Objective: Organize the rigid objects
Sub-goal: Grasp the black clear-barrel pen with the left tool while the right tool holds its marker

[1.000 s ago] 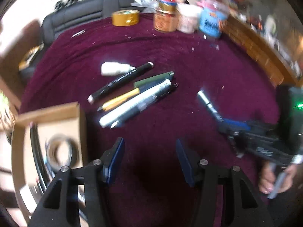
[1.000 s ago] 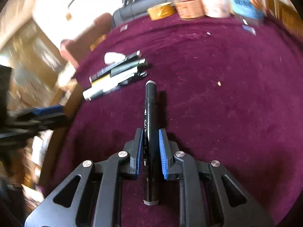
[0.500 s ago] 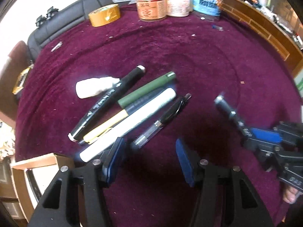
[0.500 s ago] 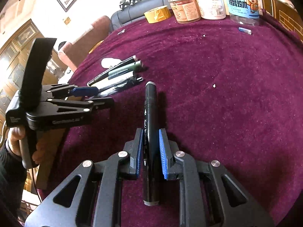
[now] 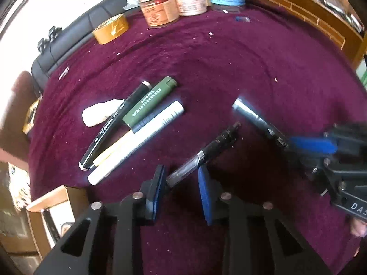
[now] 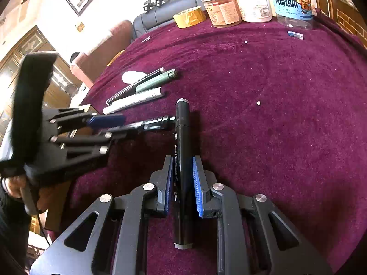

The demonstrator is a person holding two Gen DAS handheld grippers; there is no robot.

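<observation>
My left gripper points down at the purple tablecloth. Its jaws are closing around the clear end of a black gel pen, and a gap still shows at the right pad. The right wrist view shows that pen sticking out from the left gripper. My right gripper is shut on a black marker with a grey cap, held low over the cloth. A row of pens lies to the left: black marker, green pen, white marker, yellow pen.
A small white bottle lies beside the pens. An open cardboard box stands at the near left edge. At the far edge stand a tape roll, jars and a blue-labelled tub. A person's hand holds the left gripper.
My left gripper has moved from near the box over to the pens and come down around the black gel pen, its jaws much narrower. The right gripper with its marker has stayed put.
</observation>
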